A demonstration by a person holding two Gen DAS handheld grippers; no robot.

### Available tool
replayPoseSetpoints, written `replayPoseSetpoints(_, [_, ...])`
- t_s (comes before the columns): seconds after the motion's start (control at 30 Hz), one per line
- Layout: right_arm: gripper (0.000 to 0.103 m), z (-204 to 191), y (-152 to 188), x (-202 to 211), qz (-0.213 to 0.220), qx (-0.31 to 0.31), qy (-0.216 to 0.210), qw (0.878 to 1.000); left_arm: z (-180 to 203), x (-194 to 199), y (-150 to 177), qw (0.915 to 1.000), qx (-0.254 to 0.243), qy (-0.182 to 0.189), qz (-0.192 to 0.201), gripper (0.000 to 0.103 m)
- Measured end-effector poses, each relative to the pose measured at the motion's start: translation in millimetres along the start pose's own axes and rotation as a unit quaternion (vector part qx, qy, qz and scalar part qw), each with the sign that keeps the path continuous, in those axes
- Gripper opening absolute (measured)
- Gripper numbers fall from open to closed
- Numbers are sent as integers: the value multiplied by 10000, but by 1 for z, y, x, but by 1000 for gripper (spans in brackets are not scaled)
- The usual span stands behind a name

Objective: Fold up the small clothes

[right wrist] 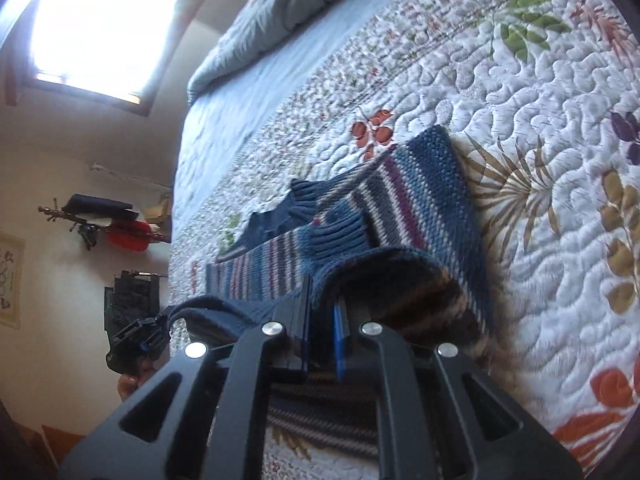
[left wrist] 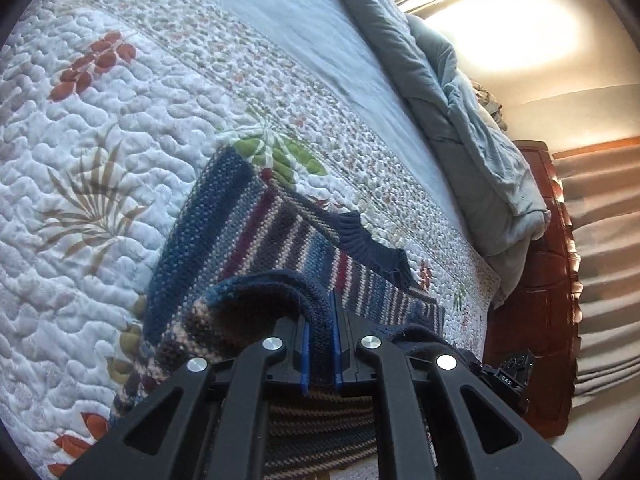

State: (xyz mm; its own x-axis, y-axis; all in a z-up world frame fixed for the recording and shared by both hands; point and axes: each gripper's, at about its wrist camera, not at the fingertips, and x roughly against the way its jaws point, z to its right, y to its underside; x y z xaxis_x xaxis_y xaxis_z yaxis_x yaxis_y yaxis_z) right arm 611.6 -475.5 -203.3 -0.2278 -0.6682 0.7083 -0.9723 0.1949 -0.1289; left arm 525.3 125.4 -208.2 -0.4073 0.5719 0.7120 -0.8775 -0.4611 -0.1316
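Observation:
A small striped knit sweater (left wrist: 256,236), blue with maroon, cream and grey bands and a navy ribbed collar (left wrist: 372,248), lies on a quilted floral bedspread (left wrist: 100,128). My left gripper (left wrist: 320,320) is shut on a raised fold of its edge, lifted off the bed. In the right wrist view my right gripper (right wrist: 322,308) is shut on another raised fold of the same sweater (right wrist: 404,200). The other gripper (right wrist: 136,332) shows at the left there, and at the lower right of the left wrist view (left wrist: 512,376).
A rumpled grey-blue duvet (left wrist: 472,120) lies along the far side of the bed. A wooden bed frame (left wrist: 536,280) stands beyond the edge. A bright window (right wrist: 104,20) and wall-hung items (right wrist: 112,224) are beside the bed.

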Motion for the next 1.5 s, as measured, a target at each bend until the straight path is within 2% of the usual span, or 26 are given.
replayPoseSetpoints(0.1, [8,11,-11,-18,-117,-126,26,9998,-13,-22,-10,9998,101,-130,-151,8])
replayPoseSetpoints(0.27, [11,27,-20,-36,-209,-260,-12,9994,-18,-36,-17,9992,15,-226,-325,13])
replayPoseSetpoints(0.33, [19,32,-22,-39,-248,-319,-92,9991,-18,-35,-17,9993,22,-110,-349,17])
replayPoseSetpoints(0.4, [35,33,-23,-38,-265,-393,-174,9987,-15,-27,-18,9994,-20,27,-336,19])
replayPoseSetpoints(0.43, [40,31,-24,-35,-278,-376,-235,9986,-13,-20,-18,9994,-24,177,-304,20])
replayPoseSetpoints(0.5, [58,24,-24,-26,-228,-275,-299,9989,-1,-4,-18,9987,-187,430,-205,27])
replayPoseSetpoints(0.57, [64,15,-25,-12,-141,-50,-219,9996,11,8,-18,9984,-412,381,-49,53])
replayPoseSetpoints(0.6, [64,10,-26,-6,-120,87,-198,9997,17,15,-18,9980,-547,309,56,57])
replayPoseSetpoints(0.7, [63,2,-31,1,-75,407,-34,9991,33,24,-20,9943,-1050,51,175,58])
replayPoseSetpoints(0.8, [56,6,-38,-7,-167,453,59,9988,36,15,-24,9913,-1304,-183,70,63])
replayPoseSetpoints(0.87, [51,9,-40,-17,-242,506,155,9983,32,-2,-27,9895,-1381,-398,-124,63])
replayPoseSetpoints(0.97, [50,13,-41,-32,-360,586,284,9972,22,-26,-30,9868,-1405,-728,-348,63])
replayPoseSetpoints(1.1, [49,22,-44,-44,-442,553,336,9969,10,-45,-37,9861,-1294,-896,-540,63])
replayPoseSetpoints(1.23, [49,22,-46,-50,-570,641,332,9958,1,-61,-42,9807,-1319,-1213,-778,62])
replayPoseSetpoints(1.3, [49,21,-47,-51,-639,705,324,9949,0,-65,-41,9781,-1401,-1265,-877,59])
replayPoseSetpoints(1.33, [49,19,-47,-49,-657,754,334,9944,1,-66,-40,9762,-1481,-1299,-904,50])
replayPoseSetpoints(1.37, [49,17,-47,-49,-683,819,322,9938,2,-67,-39,9756,-1537,-1256,-944,34])
replayPoseSetpoints(1.43, [44,12,-45,-48,-728,957,334,9922,3,-67,-37,9760,-1570,-1147,-977,25])
replayPoseSetpoints(1.47, [38,8,-45,-47,-727,1039,360,9913,4,-67,-35,9760,-1629,-1098,-945,17])
replayPoseSetpoints(1.5, [31,7,-44,-46,-714,1102,412,9905,5,-68,-33,9754,-1688,-1058,-939,15])
